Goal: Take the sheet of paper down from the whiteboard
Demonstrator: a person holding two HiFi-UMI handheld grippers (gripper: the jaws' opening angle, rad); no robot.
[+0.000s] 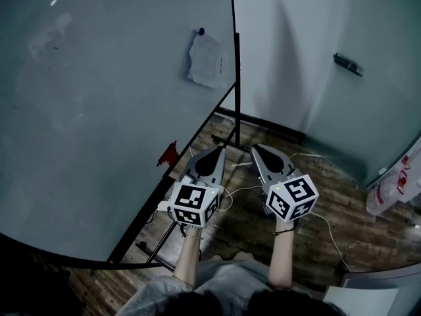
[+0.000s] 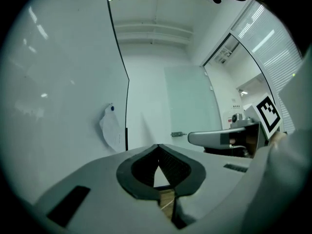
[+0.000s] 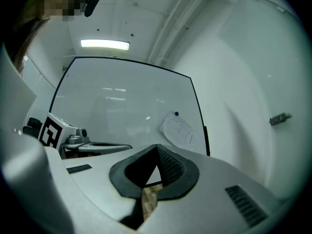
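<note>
Left gripper [image 1: 216, 150], right gripper [image 1: 256, 148] both pressed together, empty; sheet of paper [image 1: 207, 59] under blue magnet [image 1: 200, 31] at right edge of whiteboard [image 1: 99, 110], well ahead; best spread one, pinch a lower corner

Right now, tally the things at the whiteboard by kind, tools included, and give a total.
Whiteboard: 1
Sheet of paper: 1
Blue magnet: 1
Tools: 2, the left tool and the right tool, both shut and empty
Total: 5

open air ahead, whiteboard [image 1: 99, 97] left, wall [image 1: 289, 45] right
</note>
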